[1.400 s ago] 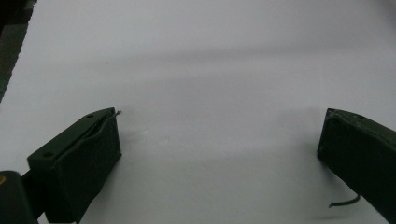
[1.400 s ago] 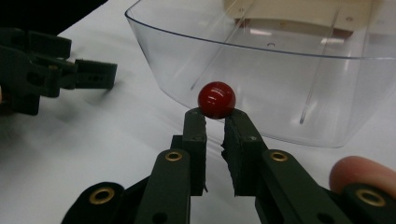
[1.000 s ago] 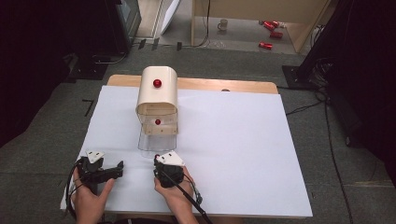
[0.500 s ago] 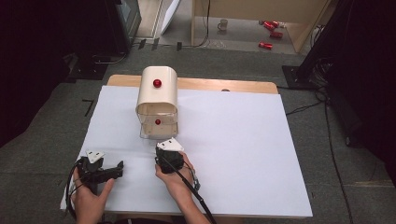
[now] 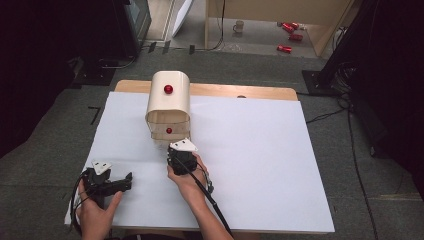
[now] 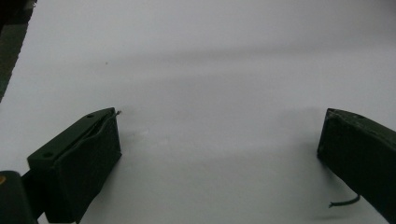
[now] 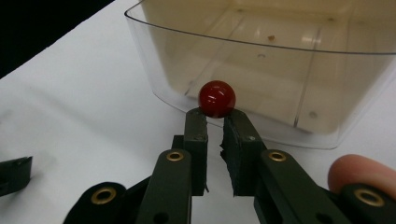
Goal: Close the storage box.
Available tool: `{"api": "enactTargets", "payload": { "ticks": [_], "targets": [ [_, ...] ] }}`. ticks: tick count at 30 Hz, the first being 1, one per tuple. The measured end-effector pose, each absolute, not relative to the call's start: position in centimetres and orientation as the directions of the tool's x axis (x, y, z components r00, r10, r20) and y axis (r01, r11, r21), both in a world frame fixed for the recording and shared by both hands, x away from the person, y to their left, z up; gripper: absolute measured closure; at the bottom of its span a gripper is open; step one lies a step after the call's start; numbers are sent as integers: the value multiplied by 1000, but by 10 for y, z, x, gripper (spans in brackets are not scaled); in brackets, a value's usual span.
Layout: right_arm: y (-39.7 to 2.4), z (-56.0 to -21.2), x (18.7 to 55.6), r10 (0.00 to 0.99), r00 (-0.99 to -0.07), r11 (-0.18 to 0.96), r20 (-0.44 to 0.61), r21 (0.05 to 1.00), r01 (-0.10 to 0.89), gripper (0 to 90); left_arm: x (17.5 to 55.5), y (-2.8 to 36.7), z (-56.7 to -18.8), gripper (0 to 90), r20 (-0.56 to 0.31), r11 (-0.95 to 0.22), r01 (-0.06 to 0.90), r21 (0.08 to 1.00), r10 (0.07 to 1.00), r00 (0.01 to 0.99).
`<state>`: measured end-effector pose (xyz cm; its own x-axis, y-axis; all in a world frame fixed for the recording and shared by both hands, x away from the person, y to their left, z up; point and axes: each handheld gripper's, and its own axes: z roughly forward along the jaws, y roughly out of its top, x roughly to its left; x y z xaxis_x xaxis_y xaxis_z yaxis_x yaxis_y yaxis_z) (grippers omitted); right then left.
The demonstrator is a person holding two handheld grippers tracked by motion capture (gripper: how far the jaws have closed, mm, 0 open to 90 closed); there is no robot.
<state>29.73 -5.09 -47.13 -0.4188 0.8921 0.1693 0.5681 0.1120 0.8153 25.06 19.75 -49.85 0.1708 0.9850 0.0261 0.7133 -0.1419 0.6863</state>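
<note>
Near the front-left corner of the table, the left tool [image 5: 125,180] rests in its hand with jaws wide apart and nothing between them, over bare white sheet [image 5: 260,165]. Further in, near the middle of the left half, the right tool [image 7: 215,123] is closed to a narrow slit; its tips sit against the red knob [image 7: 217,98] on the front of the clear drawer [image 7: 140,18], not around it. The drawer looks empty and stands partly out of the cream, round-topped box [image 5: 170,102], which sits toward the far edge and carries a second red knob [image 5: 168,89] higher up.

Judging by closed jaws butted on the knob, the work in hand looks like pushing the drawer home: contact is made, and the slide into the box is left to do.

The sheet covers most of the wooden table [image 5: 225,90]. Beyond lie grey carpet, cables, dark equipment, a mug [image 5: 239,26] and red cans [image 5: 285,48] on the floor
</note>
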Motion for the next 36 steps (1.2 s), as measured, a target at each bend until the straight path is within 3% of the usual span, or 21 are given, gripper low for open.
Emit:
{"api": "enactTargets", "payload": {
  "ticks": [16, 19, 20, 21, 22, 28, 31, 36],
  "targets": [
    [-51, -482, 313, 885, -430, 117, 180, 807, 579, 776, 251, 198, -498, 0, 27, -144, 714, 685, 985, 172],
    [-51, -482, 313, 874, -445, 116, 193, 807, 578, 696, 251, 198, -498, 0, 27, -144, 714, 685, 985, 172],
    [-51, -482, 313, 865, -459, 115, 205, 808, 578, 629, 251, 198, -498, 0, 27, -144, 714, 685, 985, 172],
    [-50, -482, 312, 848, -481, 119, 221, 806, 580, 475, 251, 198, -498, 0, 27, -144, 714, 685, 985, 172],
    [-50, -482, 311, 842, -490, 122, 225, 807, 579, 407, 251, 198, -498, 0, 27, -144, 714, 685, 985, 172],
    [-62, -479, 308, 831, -505, 141, 235, 788, 599, 140, 251, 198, -498, 0, 27, -144, 714, 686, 985, 172],
    [-69, -478, 303, 870, -468, 193, 153, 769, 609, 132, 251, 198, -498, 0, 27, -143, 714, 686, 985, 172],
    [-93, -476, 292, 865, -479, 206, 151, 764, 612, 83, 251, 198, -498, 0, 27, -143, 714, 685, 985, 172]
  ]
}}
